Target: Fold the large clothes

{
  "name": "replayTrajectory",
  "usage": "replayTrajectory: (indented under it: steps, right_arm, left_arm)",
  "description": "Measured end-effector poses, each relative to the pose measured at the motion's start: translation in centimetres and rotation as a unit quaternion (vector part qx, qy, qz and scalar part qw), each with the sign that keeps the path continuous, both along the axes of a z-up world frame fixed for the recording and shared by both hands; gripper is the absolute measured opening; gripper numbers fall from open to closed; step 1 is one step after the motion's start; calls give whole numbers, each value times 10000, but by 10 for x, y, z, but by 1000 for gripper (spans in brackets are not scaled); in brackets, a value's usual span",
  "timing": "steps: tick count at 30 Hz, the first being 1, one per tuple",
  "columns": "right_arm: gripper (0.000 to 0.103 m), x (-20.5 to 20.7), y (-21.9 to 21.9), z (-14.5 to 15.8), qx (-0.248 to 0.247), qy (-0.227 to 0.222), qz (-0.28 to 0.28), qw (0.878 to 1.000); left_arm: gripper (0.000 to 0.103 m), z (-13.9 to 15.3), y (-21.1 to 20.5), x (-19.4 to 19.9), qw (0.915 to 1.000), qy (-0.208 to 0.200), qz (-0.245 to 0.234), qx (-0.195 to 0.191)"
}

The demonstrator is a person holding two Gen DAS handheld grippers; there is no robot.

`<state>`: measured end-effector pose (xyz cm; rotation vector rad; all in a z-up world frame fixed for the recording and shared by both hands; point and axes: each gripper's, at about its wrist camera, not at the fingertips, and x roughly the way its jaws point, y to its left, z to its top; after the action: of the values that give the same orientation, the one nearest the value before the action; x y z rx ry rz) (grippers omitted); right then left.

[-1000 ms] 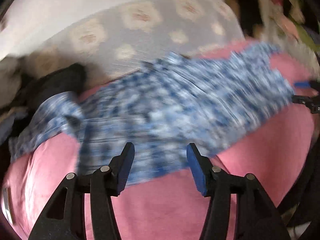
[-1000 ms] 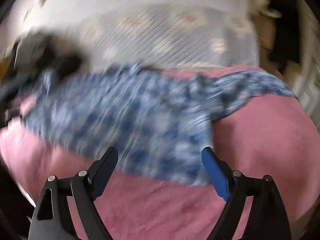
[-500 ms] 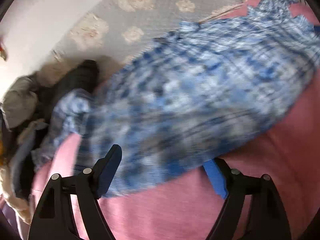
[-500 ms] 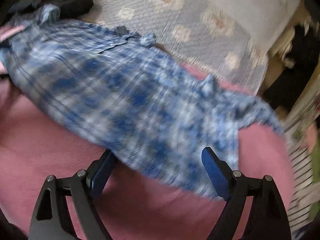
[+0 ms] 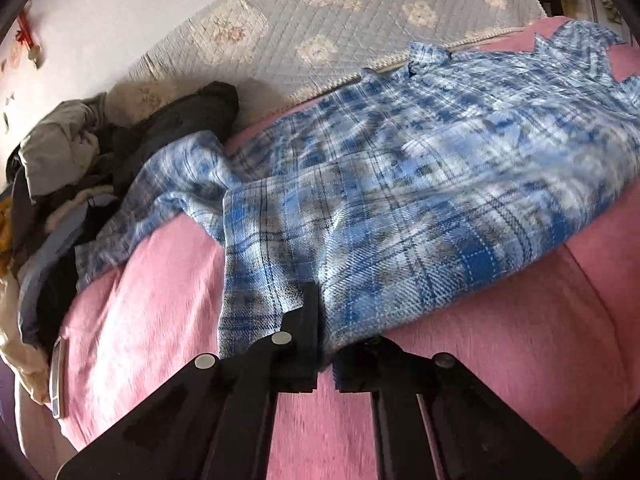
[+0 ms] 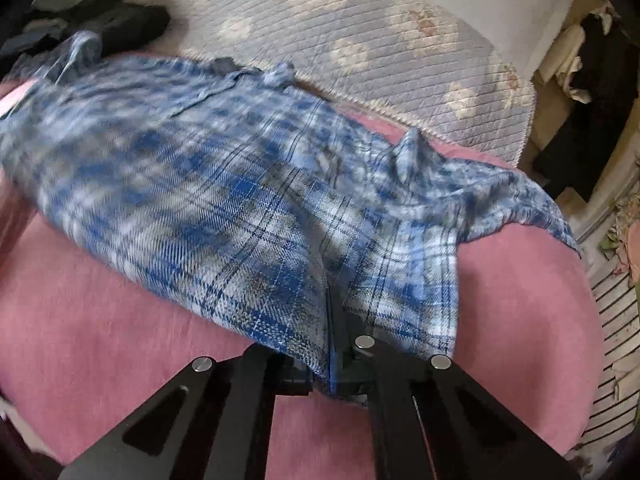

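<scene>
A blue and white plaid shirt (image 5: 400, 184) lies spread on a pink blanket (image 5: 520, 360), collar toward the far side. My left gripper (image 5: 326, 320) is shut on the shirt's near hem at its left side. In the right wrist view the same shirt (image 6: 224, 200) lies across the pink blanket (image 6: 100, 328). My right gripper (image 6: 334, 320) is shut on the near hem toward the shirt's right side. One sleeve (image 5: 152, 200) trails off to the left and the other sleeve (image 6: 520, 204) to the right.
A grey quilted cover with floral patches (image 5: 320, 28) lies beyond the shirt. A pile of dark and beige clothes (image 5: 80, 152) sits at the left edge of the bed. Striped fabric (image 6: 612, 320) and clutter lie off the right edge.
Both grippers were open above the hem; they have moved in and shut on the shirt's near edge. The fabric there is now bunched and slightly lifted.
</scene>
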<state>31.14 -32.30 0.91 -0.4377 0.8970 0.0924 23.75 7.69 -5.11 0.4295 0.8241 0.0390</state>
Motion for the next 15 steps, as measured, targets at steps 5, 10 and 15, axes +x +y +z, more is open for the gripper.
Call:
replayTrajectory:
  steps: [5,10,15]
  right_arm:
    - [5,-10,-10,2,339,55,-51,9994]
    - [15,-11,-26,15,1115,63,-139,9936]
    - [34,-17,-44,40,2192,140,165,9754]
  left_arm:
    - [8,-4,10,0,9993,269,46,-250]
    - [62,13,22,4,9921,206,62,-1233]
    - [80,59,14,-2,9949,-722,-43,-707]
